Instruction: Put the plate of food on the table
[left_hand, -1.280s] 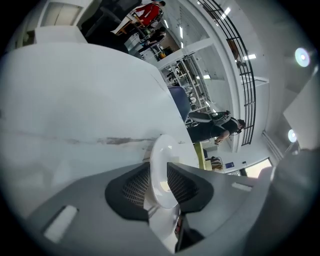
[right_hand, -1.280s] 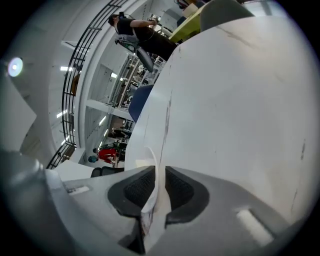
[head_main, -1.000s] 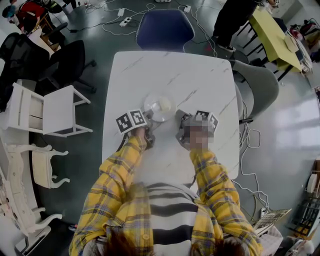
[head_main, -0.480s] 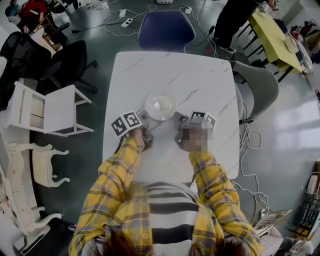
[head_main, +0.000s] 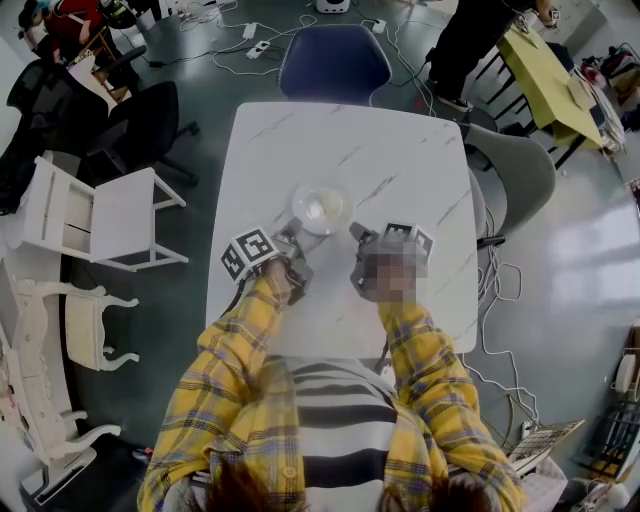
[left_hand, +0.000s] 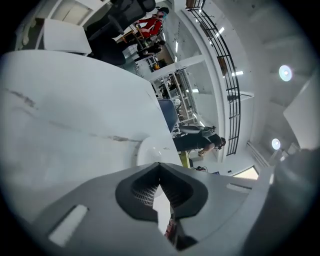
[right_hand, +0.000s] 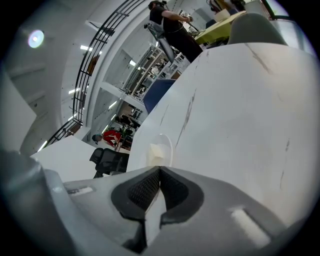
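A clear plate (head_main: 322, 208) with a pale piece of food (head_main: 326, 208) rests on the white marble table (head_main: 390, 160), near its middle. My left gripper (head_main: 292, 232) is just short of the plate's near left rim, shut and empty. Shut too, my right gripper (head_main: 358, 233) hangs off the plate's near right side, apart from it. The left gripper view has the closed tips (left_hand: 160, 164) with the plate (left_hand: 152, 150) beyond them. Beyond the touching tips (right_hand: 160, 168) in the right gripper view stand the plate (right_hand: 161, 146) and its food block (right_hand: 155, 152).
A blue chair (head_main: 335, 58) stands at the table's far end and a grey chair (head_main: 520, 170) at its right. White chairs (head_main: 100, 220) and a black office chair (head_main: 145, 125) are at the left. A person (head_main: 470, 35) stands by a yellow-green table (head_main: 550, 80). Cables lie on the floor.
The left gripper was at the plate's rim a second ago; it has come off the plate and drawn back toward me. The plate now sits free on the table.
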